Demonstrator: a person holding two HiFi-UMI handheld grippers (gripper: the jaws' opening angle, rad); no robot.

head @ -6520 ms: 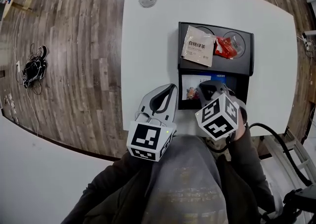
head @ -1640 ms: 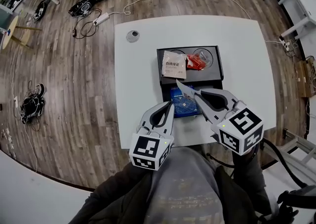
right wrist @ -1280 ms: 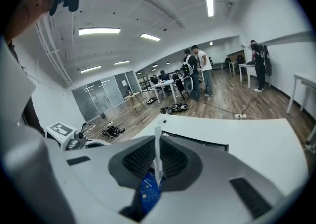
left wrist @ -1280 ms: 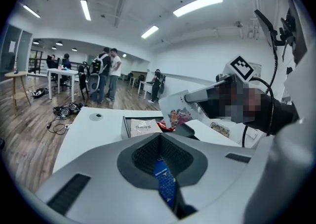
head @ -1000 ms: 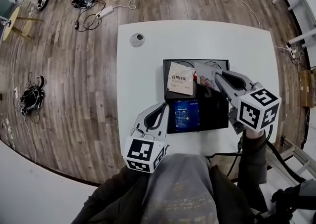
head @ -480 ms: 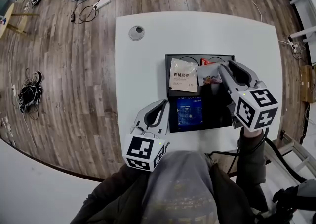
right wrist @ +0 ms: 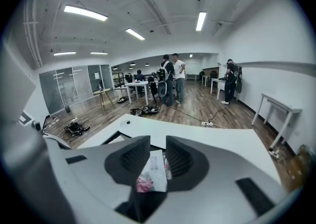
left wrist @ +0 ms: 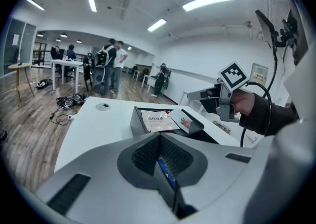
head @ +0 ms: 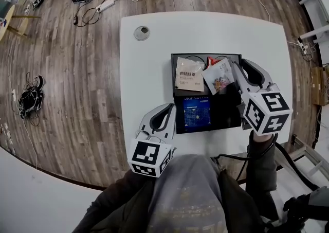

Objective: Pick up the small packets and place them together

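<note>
Pink packet (head: 218,75) rests right of white packet (head: 189,76), far in tray (head: 226,116), loose between right gripper's (head: 235,74) parted jaws (just opening); left gripper (head: 172,106) closed.

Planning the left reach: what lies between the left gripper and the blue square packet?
Head view: only the black plastic tray's left wall fronts the blue square packet.

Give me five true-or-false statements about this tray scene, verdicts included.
1. The beige packet lies in the black tray. True.
2. A round grommet sits in the table beyond the tray. True.
3. The right claw is clamped on the blue packet. False: its jaws have just been opening and stand apart, with the white pictured packet between them.
4. The left claw is shut and holds nothing. True.
5. The blue packet lies on the bare table. False: it lies in the tray's near compartment.
</note>
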